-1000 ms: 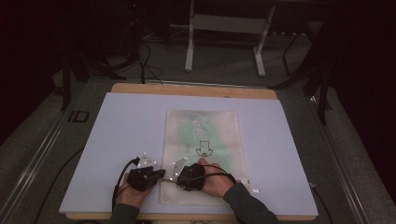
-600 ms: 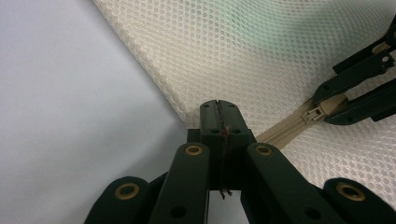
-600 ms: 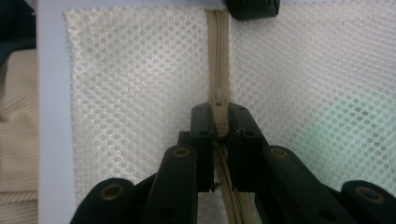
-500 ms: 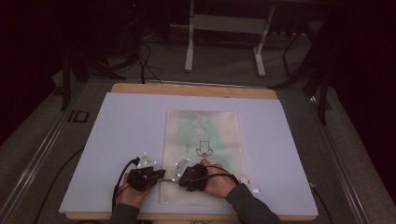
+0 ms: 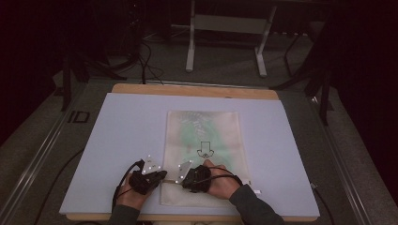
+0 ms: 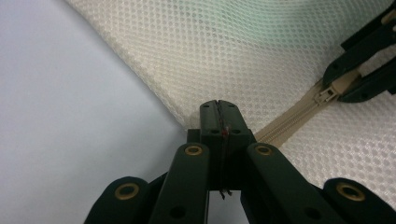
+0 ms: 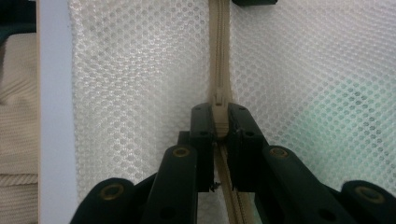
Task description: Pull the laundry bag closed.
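Note:
A white mesh bag [image 5: 206, 131] lies flat on the pale lavender table top [image 5: 131, 122], with something green inside and a beige zipper [image 6: 285, 123] along its near edge. My left gripper [image 5: 158, 176] is shut on the bag's near-left corner [image 6: 205, 100], where the zipper tape ends. My right gripper [image 5: 180, 177] sits just to its right and is shut on the zipper pull [image 7: 219, 114]. In the left gripper view the right gripper [image 6: 357, 77] holds the slider [image 6: 325, 95]. The zipper track [image 7: 219, 56] runs straight ahead of the right jaws.
A black arrow mark [image 5: 205, 150] shows on the bag. The table's near edge [image 7: 53, 116] lies close to my hands, with beige knit cloth [image 7: 16, 116] past it. A wooden strip [image 5: 192, 90] borders the far edge. Beyond it are metal stand legs [image 5: 190, 47] and floor cables [image 5: 145, 61].

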`<action>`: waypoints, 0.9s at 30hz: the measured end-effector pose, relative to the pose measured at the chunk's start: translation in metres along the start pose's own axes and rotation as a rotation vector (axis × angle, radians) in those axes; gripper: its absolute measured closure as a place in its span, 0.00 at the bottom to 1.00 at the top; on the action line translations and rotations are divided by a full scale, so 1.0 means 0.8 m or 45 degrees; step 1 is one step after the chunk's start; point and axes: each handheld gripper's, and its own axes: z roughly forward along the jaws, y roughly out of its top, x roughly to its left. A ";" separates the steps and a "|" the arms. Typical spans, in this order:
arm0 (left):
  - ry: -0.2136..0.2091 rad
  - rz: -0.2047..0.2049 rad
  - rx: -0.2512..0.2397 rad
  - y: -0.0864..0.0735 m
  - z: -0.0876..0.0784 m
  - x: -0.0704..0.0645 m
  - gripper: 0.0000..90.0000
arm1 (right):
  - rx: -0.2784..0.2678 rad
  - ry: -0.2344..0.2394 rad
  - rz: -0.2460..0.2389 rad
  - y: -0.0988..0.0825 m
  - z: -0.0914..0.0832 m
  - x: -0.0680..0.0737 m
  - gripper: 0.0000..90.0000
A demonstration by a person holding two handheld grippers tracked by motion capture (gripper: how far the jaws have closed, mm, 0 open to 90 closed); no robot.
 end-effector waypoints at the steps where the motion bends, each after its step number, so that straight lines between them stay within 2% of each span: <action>1: 0.004 0.009 -0.001 0.000 0.000 -0.001 0.99 | 0.000 0.000 0.000 0.000 0.000 0.000 0.91; 4: 0.015 0.059 0.001 0.000 0.000 -0.003 0.99 | -0.002 0.002 0.003 -0.002 -0.001 -0.001 0.91; 9: 0.008 0.080 -0.003 -0.001 0.000 -0.002 0.99 | -0.001 0.005 0.007 -0.003 0.000 -0.001 0.91; 13: -0.031 0.071 -0.025 -0.002 -0.001 0.003 0.99 | -0.005 0.007 0.008 -0.003 0.000 -0.001 0.91; 14: -0.061 0.063 -0.047 -0.002 -0.003 0.003 0.99 | -0.003 0.009 0.008 -0.003 0.001 -0.001 0.91; 15: -0.061 0.063 -0.047 -0.002 -0.003 0.003 0.99 | -0.003 0.009 0.008 -0.003 0.001 -0.001 0.91; 16: -0.092 0.073 -0.071 -0.002 -0.008 0.002 0.99 | -0.005 0.009 0.009 -0.004 0.001 -0.001 0.91; 17: -0.092 0.073 -0.071 -0.002 -0.008 0.002 0.99 | -0.005 0.009 0.009 -0.004 0.001 -0.001 0.91; 19: -0.125 0.080 -0.094 -0.003 -0.011 -0.001 0.99 | -0.009 0.013 0.011 -0.004 0.001 -0.001 0.91; 27: -0.199 0.103 -0.048 -0.008 -0.013 -0.002 0.99 | -0.007 0.015 0.012 -0.004 0.001 -0.001 0.91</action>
